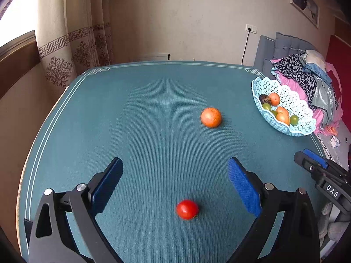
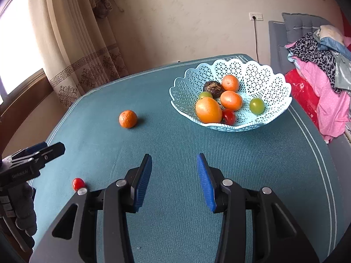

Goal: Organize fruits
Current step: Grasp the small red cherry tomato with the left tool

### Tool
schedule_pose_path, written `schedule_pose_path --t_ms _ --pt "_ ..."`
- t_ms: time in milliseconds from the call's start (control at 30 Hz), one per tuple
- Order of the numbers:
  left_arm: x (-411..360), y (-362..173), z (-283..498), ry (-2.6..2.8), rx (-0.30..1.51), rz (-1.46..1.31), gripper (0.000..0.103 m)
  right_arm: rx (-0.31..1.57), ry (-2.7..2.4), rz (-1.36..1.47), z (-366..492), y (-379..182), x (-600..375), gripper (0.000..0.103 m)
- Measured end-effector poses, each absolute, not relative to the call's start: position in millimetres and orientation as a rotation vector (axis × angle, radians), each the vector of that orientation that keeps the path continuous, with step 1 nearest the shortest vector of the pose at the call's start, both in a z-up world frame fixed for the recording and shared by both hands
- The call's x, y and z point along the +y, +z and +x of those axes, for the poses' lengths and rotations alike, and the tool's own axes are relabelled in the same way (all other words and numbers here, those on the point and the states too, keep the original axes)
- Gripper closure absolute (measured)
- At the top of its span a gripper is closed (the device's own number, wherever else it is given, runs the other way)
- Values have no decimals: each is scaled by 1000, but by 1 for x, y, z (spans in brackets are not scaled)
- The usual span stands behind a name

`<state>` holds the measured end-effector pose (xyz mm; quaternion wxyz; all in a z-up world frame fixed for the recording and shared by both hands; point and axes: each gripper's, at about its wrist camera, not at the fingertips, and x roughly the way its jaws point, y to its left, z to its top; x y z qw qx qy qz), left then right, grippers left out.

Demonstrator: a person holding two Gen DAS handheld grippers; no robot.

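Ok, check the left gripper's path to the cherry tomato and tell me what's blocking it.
Nothing visible. The left gripper is open and the cherry tomato lies on bare teal tablecloth just below its fingertips. The loose mandarin sits farther off, toward the fruit basket.

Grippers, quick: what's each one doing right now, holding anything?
Left gripper: open, empty, small red fruit on the table between its fingers.
Right gripper: open, empty, nothing between its fingers.
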<state>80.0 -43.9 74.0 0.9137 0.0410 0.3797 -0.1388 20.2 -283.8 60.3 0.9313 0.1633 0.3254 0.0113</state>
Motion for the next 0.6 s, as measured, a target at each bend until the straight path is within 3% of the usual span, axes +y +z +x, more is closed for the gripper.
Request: schedule_pose_path --t_ms 233,600 --pt "-33 37 71 -287 875 60 7 687 33 312 22 59 -270 60" --pt "-37 14 63 -353 919 83 37 725 48 280 29 54 -253 60"
